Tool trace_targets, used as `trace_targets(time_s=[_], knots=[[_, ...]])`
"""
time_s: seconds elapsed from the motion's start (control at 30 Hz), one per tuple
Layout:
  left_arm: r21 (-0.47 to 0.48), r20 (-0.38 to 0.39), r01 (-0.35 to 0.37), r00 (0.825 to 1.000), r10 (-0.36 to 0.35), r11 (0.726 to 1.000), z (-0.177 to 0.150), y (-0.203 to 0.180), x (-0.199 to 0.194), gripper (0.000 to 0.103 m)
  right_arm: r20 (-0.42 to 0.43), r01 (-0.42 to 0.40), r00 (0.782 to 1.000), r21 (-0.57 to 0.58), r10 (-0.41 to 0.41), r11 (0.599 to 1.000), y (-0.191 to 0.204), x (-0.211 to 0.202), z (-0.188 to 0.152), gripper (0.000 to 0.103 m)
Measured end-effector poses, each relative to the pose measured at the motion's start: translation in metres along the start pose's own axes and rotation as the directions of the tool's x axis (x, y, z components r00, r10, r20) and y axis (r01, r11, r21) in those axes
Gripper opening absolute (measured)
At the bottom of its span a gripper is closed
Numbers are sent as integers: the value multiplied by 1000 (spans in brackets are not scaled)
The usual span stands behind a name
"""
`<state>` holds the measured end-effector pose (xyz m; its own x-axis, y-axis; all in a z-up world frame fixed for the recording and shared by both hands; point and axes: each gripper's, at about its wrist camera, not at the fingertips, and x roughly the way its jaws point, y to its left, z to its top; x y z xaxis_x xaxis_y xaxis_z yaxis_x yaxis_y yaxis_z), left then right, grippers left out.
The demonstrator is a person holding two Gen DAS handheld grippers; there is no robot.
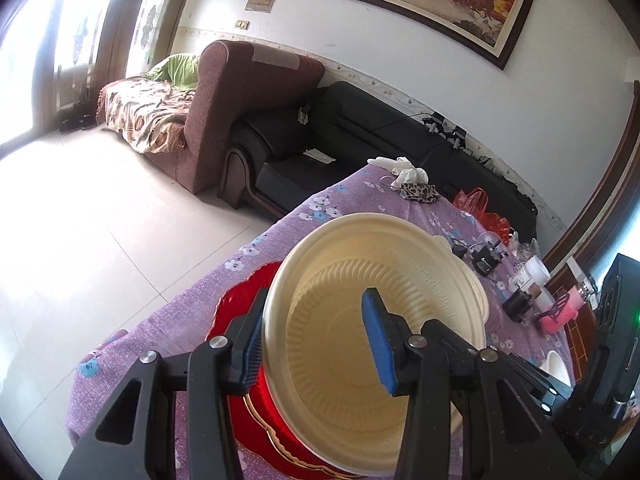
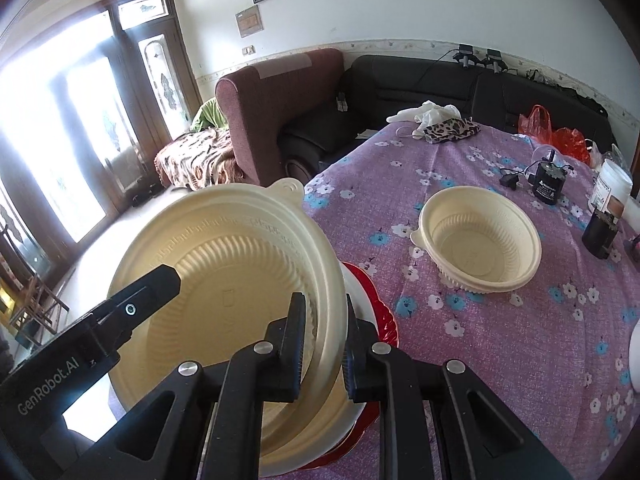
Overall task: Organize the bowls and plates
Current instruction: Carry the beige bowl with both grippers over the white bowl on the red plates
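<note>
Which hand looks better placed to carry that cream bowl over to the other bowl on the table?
Likely the right. The right tongs are clamped on the held bowl, and the second bowl sits on that side. The left tongs gape.

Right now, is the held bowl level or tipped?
Tipped: the cream bowl tilts over the red plate, its rim pinched by the right gripper.

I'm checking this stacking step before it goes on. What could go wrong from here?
1. Both tongs hold one cream ribbed plastic bowl by opposite rim walls; the left tongs straddle the wall with a visible gap, so the bowl may slip or twist.
2. The right tongs pinch thin rim, which may buckle.
3. The tilted bowl hangs over the red scalloped plate near the purple floral tablecloth's edge; a drop could go floorward.
</note>
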<state>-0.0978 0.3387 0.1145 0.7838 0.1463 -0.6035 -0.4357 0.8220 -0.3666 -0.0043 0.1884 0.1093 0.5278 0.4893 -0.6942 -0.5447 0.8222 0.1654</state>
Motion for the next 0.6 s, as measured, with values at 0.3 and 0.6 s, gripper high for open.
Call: trace_targets(time_s=[0.3,0.6], knots=[[11,14,-28,1000,28,1000,1,-2,0,44,16,10,1000,-27,-10,1000,4,-1,0,19],[30,56,-73,996,71,997,1,-6,-10,65,29,-8,1000,2,8,1000,1,-5,0,24]])
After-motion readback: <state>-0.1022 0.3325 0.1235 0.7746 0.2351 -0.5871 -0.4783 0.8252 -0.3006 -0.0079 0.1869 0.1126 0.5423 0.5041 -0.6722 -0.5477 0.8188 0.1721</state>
